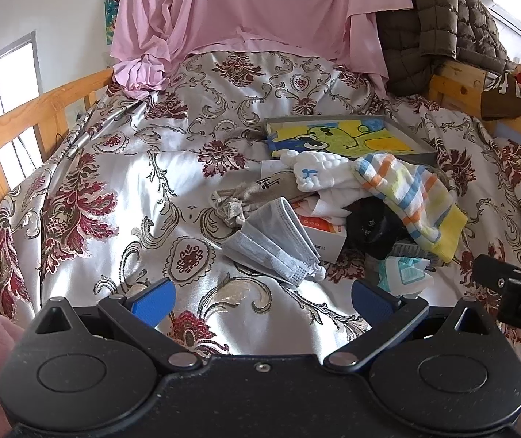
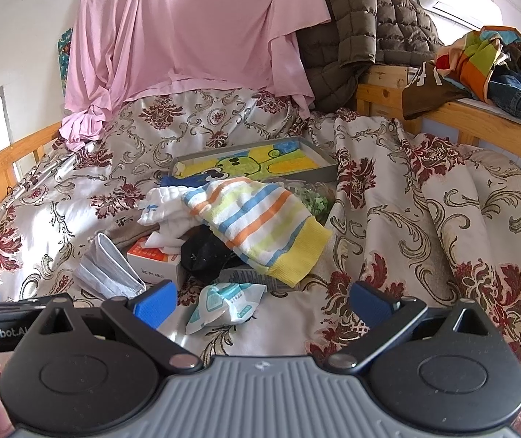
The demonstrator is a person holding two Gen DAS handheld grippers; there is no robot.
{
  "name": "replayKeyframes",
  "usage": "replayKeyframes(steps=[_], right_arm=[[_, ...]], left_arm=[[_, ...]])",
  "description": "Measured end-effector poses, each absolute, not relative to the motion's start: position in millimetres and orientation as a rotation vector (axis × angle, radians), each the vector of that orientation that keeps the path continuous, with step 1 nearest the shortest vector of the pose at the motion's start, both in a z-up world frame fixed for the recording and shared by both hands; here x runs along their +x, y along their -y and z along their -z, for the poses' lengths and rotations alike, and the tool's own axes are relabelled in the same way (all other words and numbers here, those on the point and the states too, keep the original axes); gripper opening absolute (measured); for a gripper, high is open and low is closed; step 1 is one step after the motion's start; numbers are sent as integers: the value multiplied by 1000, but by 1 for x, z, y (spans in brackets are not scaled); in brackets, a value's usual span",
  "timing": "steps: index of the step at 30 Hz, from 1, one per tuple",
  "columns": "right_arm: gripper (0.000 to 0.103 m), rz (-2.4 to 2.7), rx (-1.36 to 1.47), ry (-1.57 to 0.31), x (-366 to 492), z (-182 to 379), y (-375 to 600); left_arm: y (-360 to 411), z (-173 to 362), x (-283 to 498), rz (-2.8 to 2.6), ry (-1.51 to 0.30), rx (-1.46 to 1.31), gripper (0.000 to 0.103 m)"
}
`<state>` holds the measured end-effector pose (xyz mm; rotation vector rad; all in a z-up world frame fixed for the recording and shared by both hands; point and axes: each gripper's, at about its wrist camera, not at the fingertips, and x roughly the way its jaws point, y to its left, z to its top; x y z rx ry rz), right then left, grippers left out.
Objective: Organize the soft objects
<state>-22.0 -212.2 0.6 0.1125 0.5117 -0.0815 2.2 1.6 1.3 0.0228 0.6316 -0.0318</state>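
A heap of soft things lies on the floral bedspread (image 1: 121, 168): a striped towel (image 1: 412, 200) (image 2: 260, 226), a white cloth (image 1: 318, 173) (image 2: 165, 204), a black sock (image 1: 373, 230) (image 2: 205, 255), a grey face mask (image 1: 278, 241) (image 2: 108, 270), a beige drawstring pouch (image 1: 256, 193) and a crumpled wipe packet (image 1: 402, 272) (image 2: 227, 304). My left gripper (image 1: 260, 301) is open and empty, just short of the mask. My right gripper (image 2: 262, 303) is open and empty, its jaws either side of the wipe packet, above the bedspread (image 2: 424, 211).
A grey tray with a yellow-green drawing (image 1: 348, 138) (image 2: 256, 162) lies behind the heap. An orange-white box (image 1: 318, 230) (image 2: 154, 259) sits under the cloths. A pink sheet (image 1: 245, 11), a brown quilted jacket (image 2: 366, 25) and wooden rails (image 1: 15, 124) (image 2: 479, 116) ring the bed.
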Motion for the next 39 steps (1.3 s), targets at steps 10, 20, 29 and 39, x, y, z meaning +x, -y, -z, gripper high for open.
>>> replayKeyframes(steps=[10, 20, 29, 39], right_arm=[[103, 87, 86, -552, -10, -2, 206], [103, -25, 59, -550, 12, -8, 204], [103, -132, -71, -528, 35, -9, 192], [101, -188, -81, -640, 52, 14, 185]], left_arm=[[-3, -12, 12, 48, -663, 13, 102], [-4, -28, 35, 57, -651, 148, 102], [-16, -32, 61, 80, -686, 210, 102], [-26, -20, 91, 268, -756, 307, 102]])
